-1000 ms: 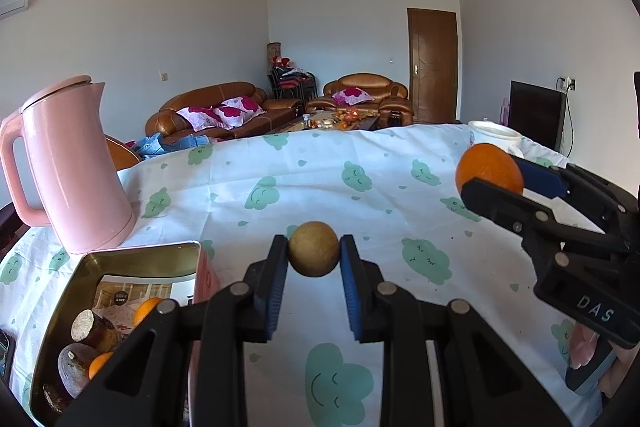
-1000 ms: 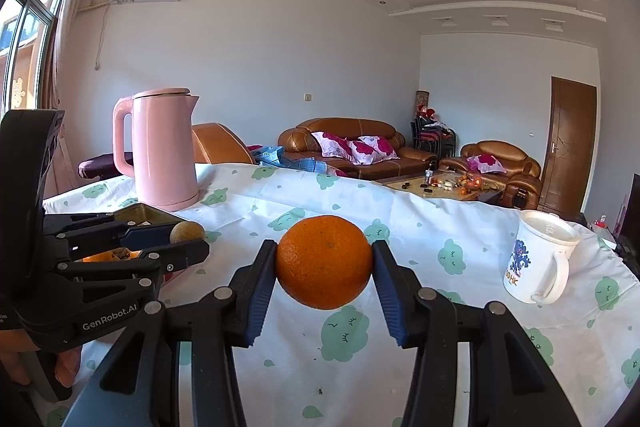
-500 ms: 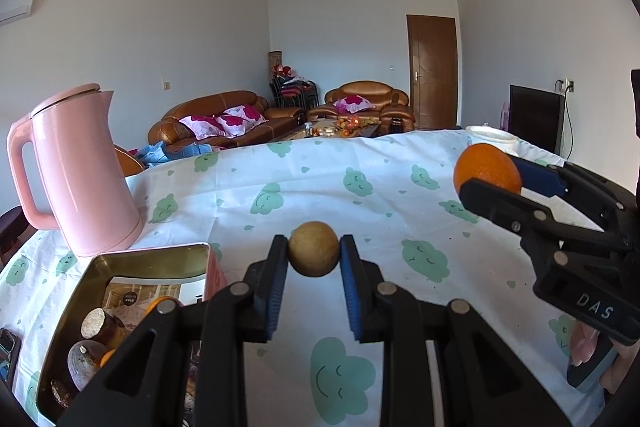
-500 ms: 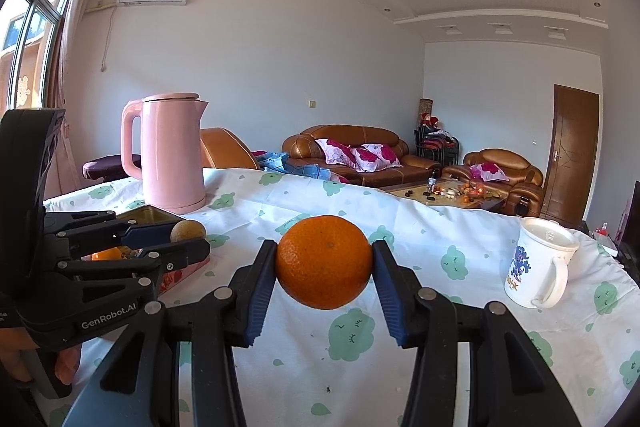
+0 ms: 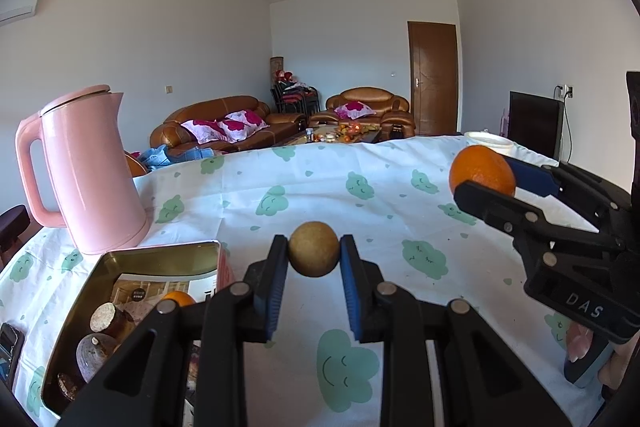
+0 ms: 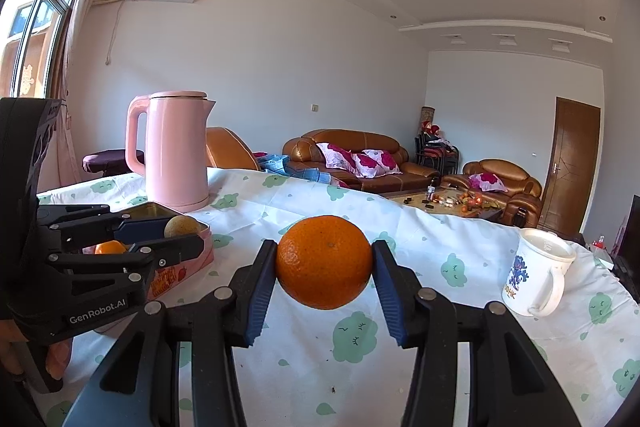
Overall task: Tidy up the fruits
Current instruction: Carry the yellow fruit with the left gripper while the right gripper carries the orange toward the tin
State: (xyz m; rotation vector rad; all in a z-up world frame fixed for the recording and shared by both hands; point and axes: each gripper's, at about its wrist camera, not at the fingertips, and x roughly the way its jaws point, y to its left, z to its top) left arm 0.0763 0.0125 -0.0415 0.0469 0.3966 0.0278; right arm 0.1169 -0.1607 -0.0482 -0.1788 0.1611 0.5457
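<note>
Two fruits held above the bench (image 6: 440, 239)

We see the left gripper (image 5: 314, 255) pinching a small brown fruit (image 5: 314, 254) beside the open tin (image 5: 160, 255) — the right gripper (image 6: 324, 262) fingers clamp an orange (image 6: 324, 262).

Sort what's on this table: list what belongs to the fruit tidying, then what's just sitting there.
Job:
- orange, clamped in the right gripper
- small tan fruit, clamped in the left gripper
- gold tin already holding fruit

Lying about:
- pink kettle
- white mug
</note>
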